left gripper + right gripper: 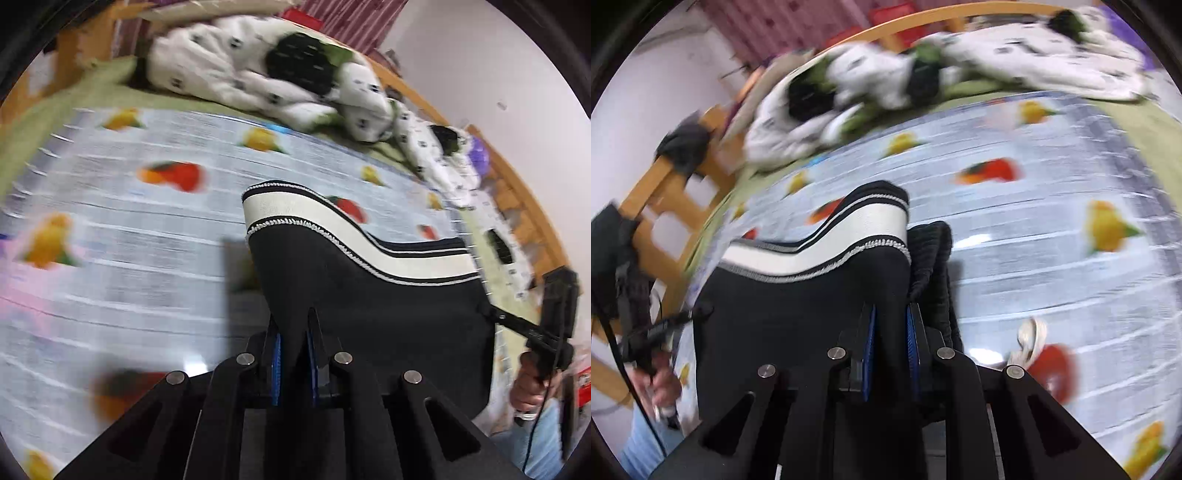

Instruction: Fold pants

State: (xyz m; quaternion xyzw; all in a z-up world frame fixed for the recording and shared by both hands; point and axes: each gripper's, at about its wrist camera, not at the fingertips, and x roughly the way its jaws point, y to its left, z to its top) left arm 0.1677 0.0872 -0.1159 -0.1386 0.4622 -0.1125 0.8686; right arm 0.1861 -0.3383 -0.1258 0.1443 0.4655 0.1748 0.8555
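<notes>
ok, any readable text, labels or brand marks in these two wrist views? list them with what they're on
None can be read.
Other claw's handle: pale lettering along the bar, too small and blurred to read.
Red box at the frame edge: white marks, unreadable.
Black pants, white waistband: no visible logo or tag.
Fruit-print sheet: pictures and faint grey rows only, smeared by motion blur.
</notes>
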